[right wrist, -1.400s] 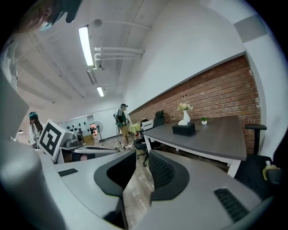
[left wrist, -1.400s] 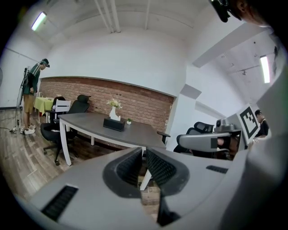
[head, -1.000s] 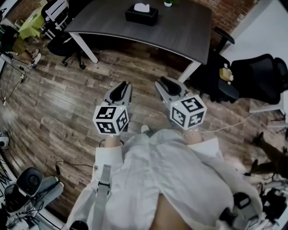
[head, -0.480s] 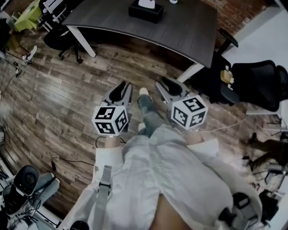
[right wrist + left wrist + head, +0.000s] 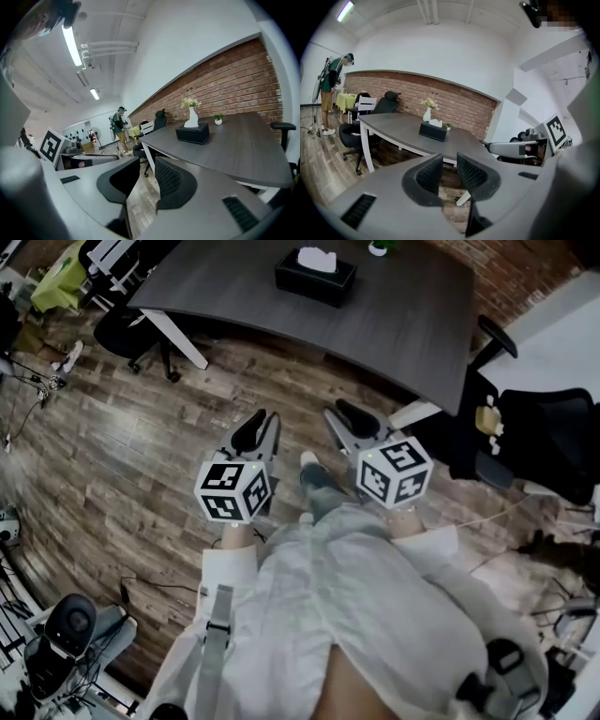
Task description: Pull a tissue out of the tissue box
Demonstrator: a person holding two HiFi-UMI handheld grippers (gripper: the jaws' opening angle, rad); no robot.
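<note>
The black tissue box (image 5: 315, 277) stands on the far part of the dark grey table (image 5: 403, 315), with a white tissue (image 5: 317, 259) poking from its top. It also shows far ahead in the left gripper view as the tissue box (image 5: 432, 131) and in the right gripper view as the tissue box (image 5: 192, 133). Both grippers hang over the wooden floor, well short of the table. My left gripper (image 5: 255, 426) (image 5: 449, 161) is open; its jaws have just been opening, with nothing between them. My right gripper (image 5: 345, 418) (image 5: 146, 165) is open and empty.
A white vase of flowers (image 5: 427, 114) and a small potted plant (image 5: 218, 120) stand by the box. Black office chairs (image 5: 548, 423) (image 5: 141, 329) flank the table. A white table leg (image 5: 183, 338) slants to the floor. A person (image 5: 333, 89) stands far off.
The table and box have shifted right and slightly down in the head view. A leg and shoe have come into view between the grippers. Both grippers keep their places before the body.
</note>
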